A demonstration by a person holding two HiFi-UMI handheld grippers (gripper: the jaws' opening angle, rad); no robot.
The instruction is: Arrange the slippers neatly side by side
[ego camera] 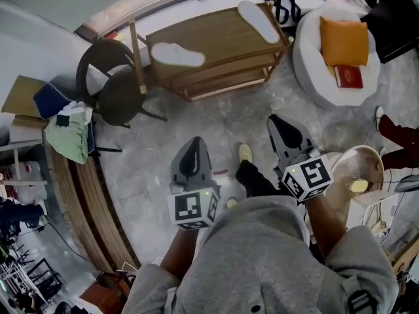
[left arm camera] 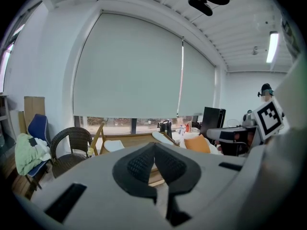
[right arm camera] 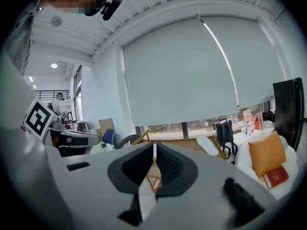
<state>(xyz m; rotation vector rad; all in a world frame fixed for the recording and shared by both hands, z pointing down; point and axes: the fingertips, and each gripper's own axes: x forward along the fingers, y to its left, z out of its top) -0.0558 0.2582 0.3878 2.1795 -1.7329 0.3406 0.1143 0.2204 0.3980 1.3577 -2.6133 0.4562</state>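
left claw (ego camera: 194, 142): its two dark ribbed pads are pressing together at the tips and pinching nothing. It is pointing across the floor toward the wooden counter and hanging well short of it.
right claw (ego camera: 276, 120): its pads are also meeting at the tips with nothing between them. It is hanging beside the left claw, apart from it, and aiming the same way.
marker cubes: one is sitting at the back of each claw, facing up at the head camera, just ahead of the person's forearms.
first slipper (ego camera: 177, 55): this white slipper is lying flat on the counter top near its left end, with its length running along the top.
second slipper (ego camera: 257, 20): this one is also white. It is lying flat at the right end of the same top, turned at an angle to the first slipper and well apart from it.
wooden counter (ego camera: 219, 39): it is standing by the window wall, with lower tiers showing under the top. Both claws are facing it.
wicker chair (ego camera: 108, 87): it is standing just left of the counter.
green cloth (ego camera: 69, 136): it is hanging over a blue seat (ego camera: 49, 100) further left.
round white seat (ego camera: 314, 64): it is standing to the right of the counter and carrying an orange cushion (ego camera: 344, 41) and a red book (ego camera: 349, 76).
floor (ego camera: 196, 116): its grey mottled surface is lying bare between the claws and the counter. The person's yellow shoe (ego camera: 245, 152) is showing between the two claws.
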